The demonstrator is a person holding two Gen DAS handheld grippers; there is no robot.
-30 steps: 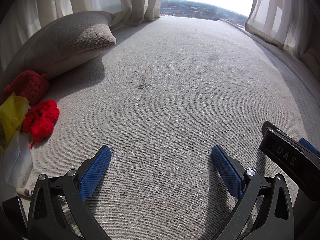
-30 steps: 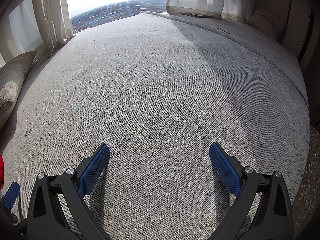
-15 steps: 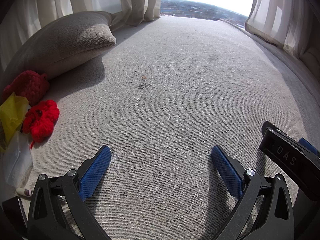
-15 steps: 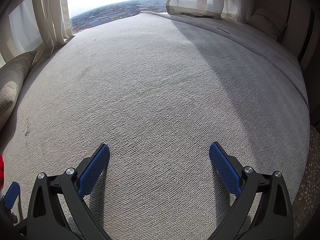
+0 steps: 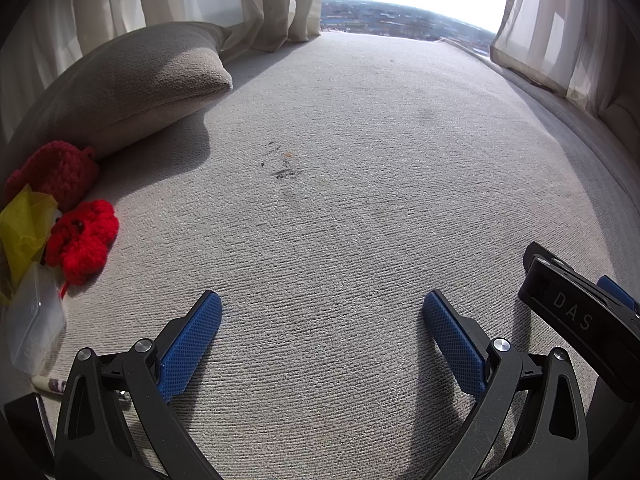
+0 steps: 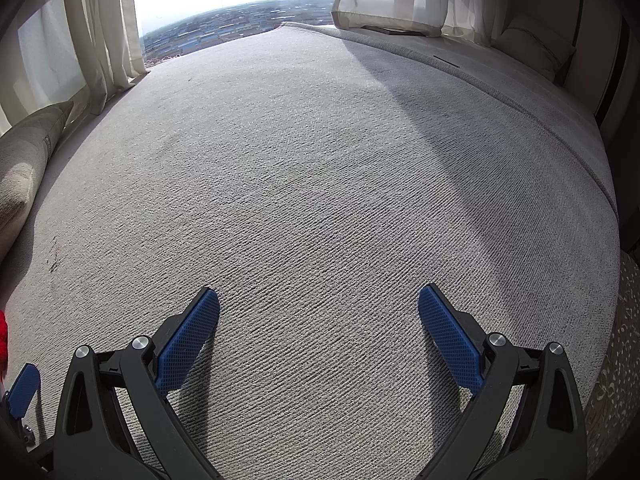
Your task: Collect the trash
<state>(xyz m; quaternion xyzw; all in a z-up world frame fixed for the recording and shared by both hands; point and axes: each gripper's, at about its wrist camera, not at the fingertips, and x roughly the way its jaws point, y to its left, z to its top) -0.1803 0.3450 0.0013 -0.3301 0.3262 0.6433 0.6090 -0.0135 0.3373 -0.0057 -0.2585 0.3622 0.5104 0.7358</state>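
Observation:
In the left wrist view a crumpled yellow wrapper (image 5: 22,228) lies at the far left on the grey woven cushion (image 5: 340,220), with a clear plastic box (image 5: 34,320) in front of it and a small tube-like stick (image 5: 50,384) near the bottom left. Small dark crumbs (image 5: 285,173) dot the cushion ahead. My left gripper (image 5: 320,312) is open and empty, to the right of that litter. My right gripper (image 6: 319,306) is open too, over bare cushion; its black body (image 5: 576,316) shows at the right of the left wrist view.
Two red crocheted pieces (image 5: 82,240) (image 5: 54,170) lie beside the wrapper, under a beige pillow (image 5: 128,80). Curtains (image 5: 260,0) and a bright window stand at the back. The cushion's edge (image 6: 600,216) drops off at the right, with another pillow (image 6: 536,46) far right.

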